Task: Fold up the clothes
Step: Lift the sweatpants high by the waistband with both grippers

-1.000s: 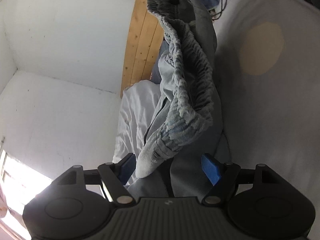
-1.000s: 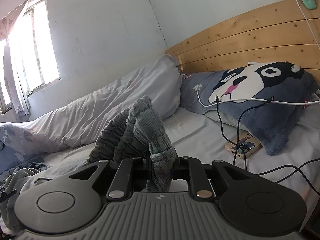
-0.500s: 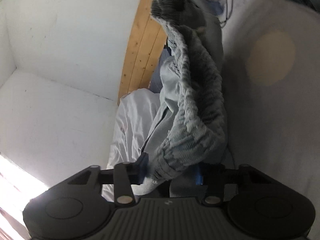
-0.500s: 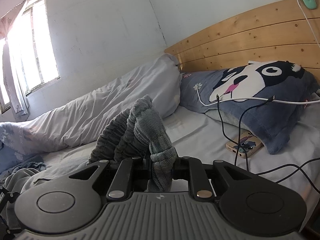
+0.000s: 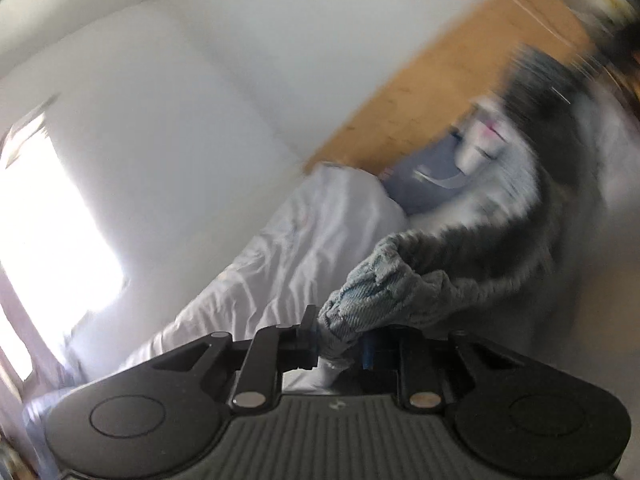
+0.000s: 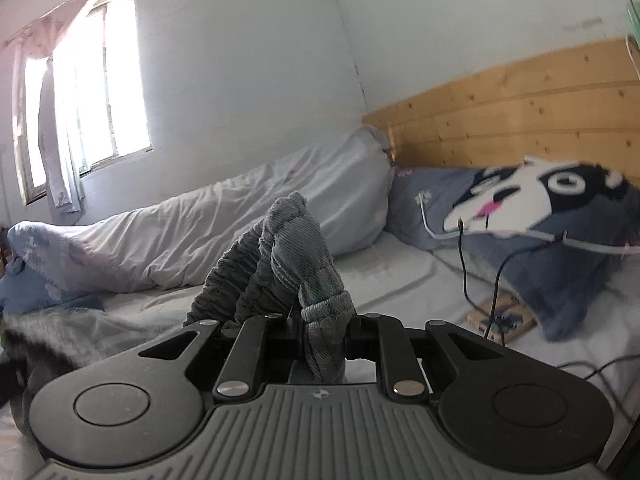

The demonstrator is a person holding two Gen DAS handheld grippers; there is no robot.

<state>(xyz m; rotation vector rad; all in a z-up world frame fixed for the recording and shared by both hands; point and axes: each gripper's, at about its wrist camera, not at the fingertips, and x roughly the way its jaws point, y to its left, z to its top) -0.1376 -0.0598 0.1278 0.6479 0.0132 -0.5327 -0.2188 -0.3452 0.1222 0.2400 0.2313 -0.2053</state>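
A grey-blue corduroy garment with a gathered elastic waistband [image 5: 400, 280] is stretched between both grippers above the bed. My left gripper [image 5: 340, 344] is closing, and its pads pinch one end of the waistband. The cloth runs off blurred to the upper right of the left wrist view. My right gripper [image 6: 322, 338] is shut on the other end of the waistband [image 6: 304, 256], which bunches up above its fingers. The rest of the garment hangs below, out of sight.
A rolled white duvet [image 6: 200, 236] lies along the wall under the window [image 6: 92, 80]. A dog-face pillow [image 6: 540, 216] leans on the wooden headboard [image 6: 520, 108]. Cables [image 6: 480, 272] and a phone [image 6: 500, 316] lie on the sheet near the pillow.
My left gripper closed on the waistband end, rose and rolled, so its view swung from sideways toward level and blurred. The right gripper kept its grip and shifted slightly.
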